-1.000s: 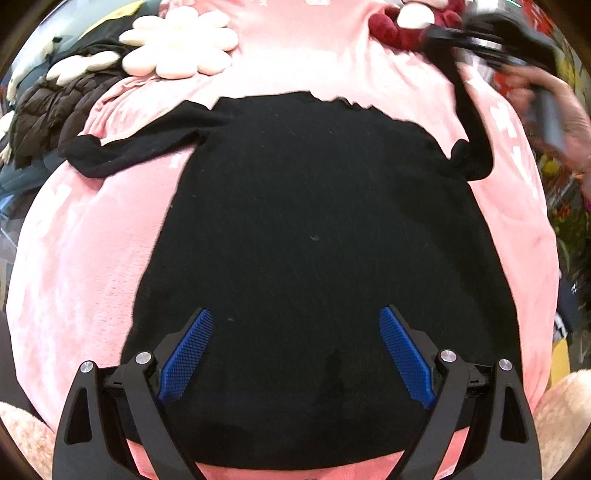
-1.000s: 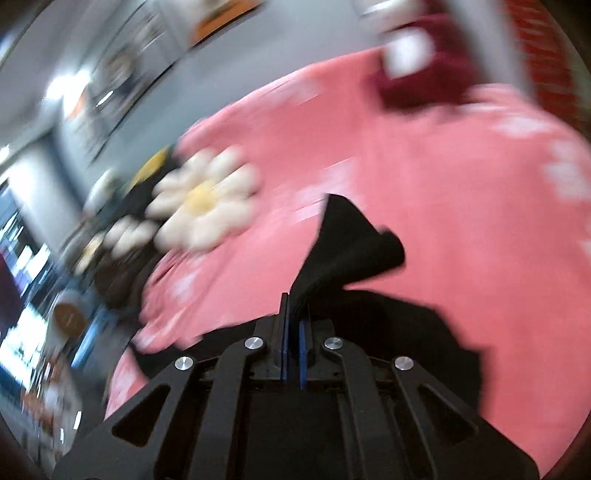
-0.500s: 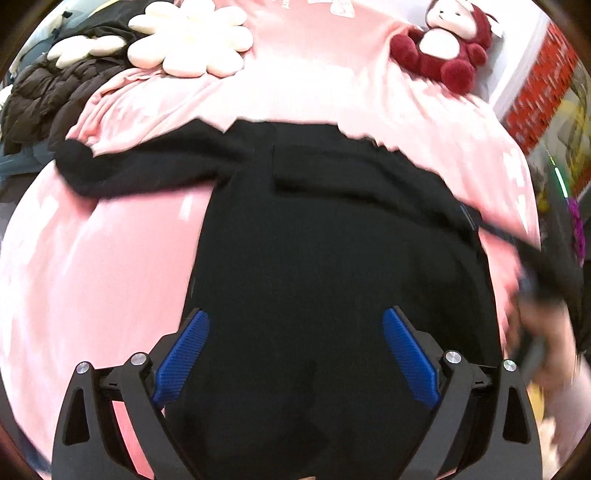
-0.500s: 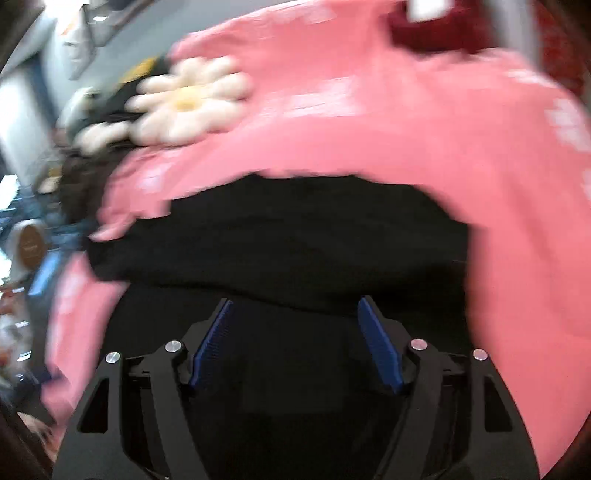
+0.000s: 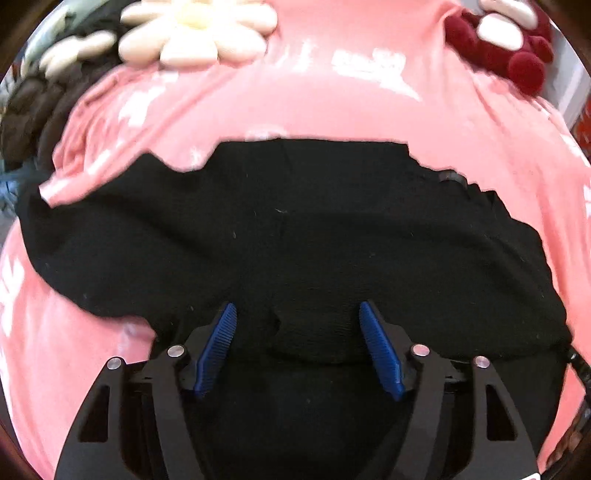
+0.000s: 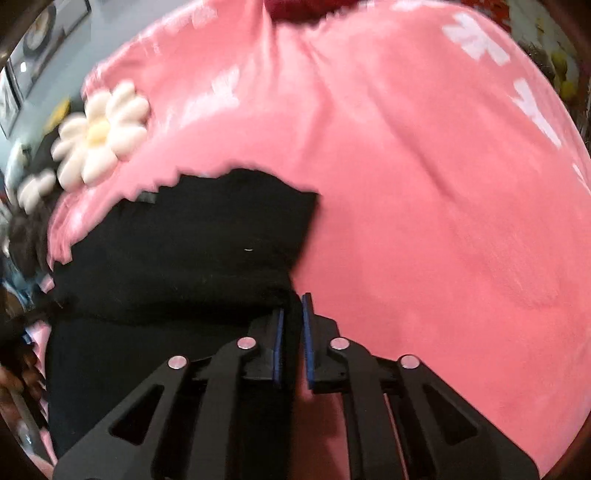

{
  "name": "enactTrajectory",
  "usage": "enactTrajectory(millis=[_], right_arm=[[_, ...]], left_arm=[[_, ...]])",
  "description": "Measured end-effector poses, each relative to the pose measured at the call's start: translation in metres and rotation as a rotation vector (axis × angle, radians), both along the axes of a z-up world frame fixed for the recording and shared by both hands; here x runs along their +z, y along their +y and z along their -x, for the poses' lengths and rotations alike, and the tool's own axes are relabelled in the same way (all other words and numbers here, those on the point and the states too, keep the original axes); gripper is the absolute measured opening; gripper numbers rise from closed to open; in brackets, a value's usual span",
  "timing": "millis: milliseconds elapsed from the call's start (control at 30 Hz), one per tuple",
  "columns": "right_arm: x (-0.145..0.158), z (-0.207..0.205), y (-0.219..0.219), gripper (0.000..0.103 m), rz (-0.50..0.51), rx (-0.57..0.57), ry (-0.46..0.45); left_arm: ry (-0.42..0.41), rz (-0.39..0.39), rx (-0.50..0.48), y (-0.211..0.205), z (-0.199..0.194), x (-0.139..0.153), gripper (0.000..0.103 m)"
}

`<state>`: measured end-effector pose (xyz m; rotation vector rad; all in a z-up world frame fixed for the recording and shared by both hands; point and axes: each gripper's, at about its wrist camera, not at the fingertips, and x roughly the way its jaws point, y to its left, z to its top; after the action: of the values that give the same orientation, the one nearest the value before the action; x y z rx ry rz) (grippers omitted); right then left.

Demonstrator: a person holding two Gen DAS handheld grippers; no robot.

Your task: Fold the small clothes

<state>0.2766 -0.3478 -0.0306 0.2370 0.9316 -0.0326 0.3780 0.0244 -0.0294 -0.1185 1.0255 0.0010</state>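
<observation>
A black long-sleeved top (image 5: 295,236) lies flat on a pink blanket (image 5: 332,103). One sleeve is folded across the body, the other stretches out to the left. My left gripper (image 5: 297,332) is open, low over the top, with a raised fold of black cloth between its blue pads (image 5: 380,354). In the right wrist view the top (image 6: 192,251) fills the left half. My right gripper (image 6: 291,325) is shut on the top's right edge, with black cloth between its blue pads.
A white daisy-shaped cushion (image 5: 199,33) and a dark red plush toy (image 5: 509,40) lie at the far end of the blanket. A dark brown jacket (image 5: 29,110) lies at the far left. The daisy cushion also shows in the right wrist view (image 6: 99,133).
My right gripper let go of the sleeve after laying it across the body, moved to the top's right edge and shut on it. My left gripper moved forward and lower over the top.
</observation>
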Motion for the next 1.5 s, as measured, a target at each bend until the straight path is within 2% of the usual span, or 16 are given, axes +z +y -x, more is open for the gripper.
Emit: enactTrajectory(millis=[67, 267, 333, 400, 467, 600, 733, 800, 933, 1100, 1167, 1200, 1267, 1300, 1400, 1500], right_arm=[[0.005, 0.002, 0.003, 0.015, 0.001, 0.005, -0.018], [0.058, 0.008, 0.023, 0.017, -0.065, 0.018, -0.162], [0.059, -0.015, 0.035, 0.017, -0.089, 0.054, -0.144], [0.034, -0.054, 0.05, 0.016, 0.025, 0.072, -0.052], [0.006, -0.067, 0.044, 0.013, 0.078, 0.06, 0.038], [0.039, -0.052, 0.053, 0.02, 0.069, 0.025, -0.058], [0.059, -0.011, 0.084, 0.039, 0.12, 0.114, -0.114], [0.055, 0.012, 0.103, 0.05, 0.127, 0.151, -0.092], [0.04, 0.068, 0.132, 0.051, 0.122, 0.199, -0.04], [0.019, 0.109, 0.169, 0.056, 0.042, 0.23, 0.051], [0.012, 0.117, 0.181, 0.061, 0.023, 0.23, 0.084], [0.012, 0.123, 0.185, 0.062, 0.026, 0.228, 0.092], [0.012, 0.127, 0.187, 0.065, 0.024, 0.219, 0.095], [0.012, 0.128, 0.188, 0.066, 0.021, 0.218, 0.099], [0.016, 0.128, 0.183, 0.066, 0.016, 0.205, 0.092], [0.02, 0.126, 0.177, 0.066, 0.019, 0.186, 0.073]], left_arm=[[-0.013, -0.038, -0.018, -0.003, 0.002, 0.001, 0.07], [0.009, -0.01, -0.021, 0.003, 0.001, 0.004, 0.073], [0.005, -0.026, -0.027, 0.002, 0.003, 0.003, 0.074], [0.009, -0.027, -0.025, 0.002, 0.005, 0.003, 0.076], [0.02, 0.007, -0.015, 0.008, 0.009, 0.006, 0.077], [0.026, 0.145, 0.039, 0.051, 0.023, 0.015, 0.084], [0.018, 0.303, 0.216, 0.142, 0.037, 0.016, 0.087], [0.012, 0.327, 0.329, 0.186, 0.04, 0.013, 0.087], [-0.022, 0.399, 0.616, 0.285, 0.045, -0.001, 0.086], [0.045, 0.457, 0.767, 0.346, 0.028, -0.036, 0.086], [0.046, 0.525, 0.777, 0.356, 0.017, -0.049, 0.082], [0.042, 0.538, 0.781, 0.356, 0.013, -0.051, 0.072], [0.023, 0.599, 0.74, 0.358, 0.001, -0.056, 0.02], [0.017, 0.623, 0.708, 0.354, -0.005, -0.052, 0.006], [-0.099, 0.524, 0.606, 0.329, -0.012, -0.004, 0.003], [-0.262, 0.351, 0.327, 0.258, -0.015, 0.082, 0.002]])
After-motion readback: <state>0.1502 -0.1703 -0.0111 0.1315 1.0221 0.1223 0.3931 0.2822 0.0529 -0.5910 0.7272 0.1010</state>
